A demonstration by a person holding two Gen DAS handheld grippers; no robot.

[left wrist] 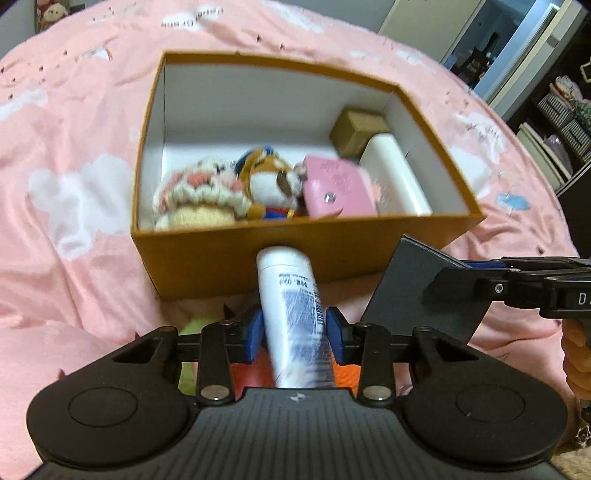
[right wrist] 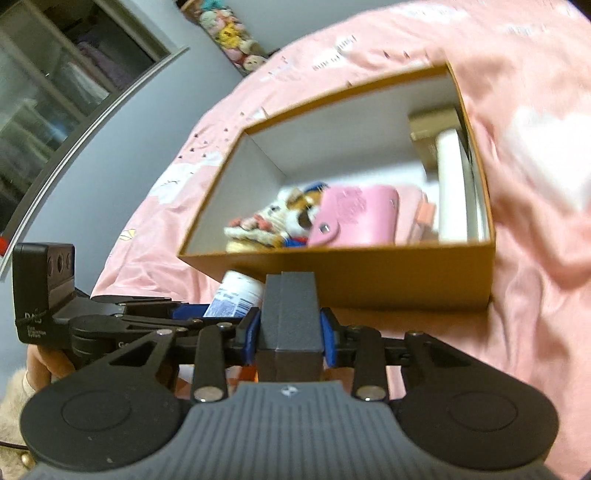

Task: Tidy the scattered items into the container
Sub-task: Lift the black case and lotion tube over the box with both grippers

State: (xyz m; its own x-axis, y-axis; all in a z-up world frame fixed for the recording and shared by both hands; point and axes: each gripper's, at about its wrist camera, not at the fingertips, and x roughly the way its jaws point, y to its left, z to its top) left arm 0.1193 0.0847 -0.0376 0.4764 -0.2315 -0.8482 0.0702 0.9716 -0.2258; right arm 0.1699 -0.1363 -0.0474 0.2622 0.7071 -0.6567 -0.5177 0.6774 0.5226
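Note:
An open orange cardboard box [left wrist: 236, 254] with white inner walls stands on a pink bedspread; it also shows in the right wrist view [right wrist: 369, 273]. Inside lie a knitted toy [left wrist: 195, 195], a plush dog [left wrist: 269, 181], a pink wallet [left wrist: 336, 188], a white case [left wrist: 395, 177] and a small brown box [left wrist: 358, 129]. My left gripper [left wrist: 295, 332] is shut on a white tube [left wrist: 291, 310], just short of the box's near wall. My right gripper [right wrist: 288, 336] is shut on a dark grey box [right wrist: 290, 314], also shown in the left wrist view [left wrist: 417, 288], beside the tube.
The pink bedspread [left wrist: 74, 147] with white clouds surrounds the box. Orange and green items [left wrist: 343, 373] lie under my left gripper. A glass-door cabinet [right wrist: 55, 92] and plush toys [right wrist: 229, 33] stand beyond the bed. Shelves [left wrist: 561, 122] stand at the right.

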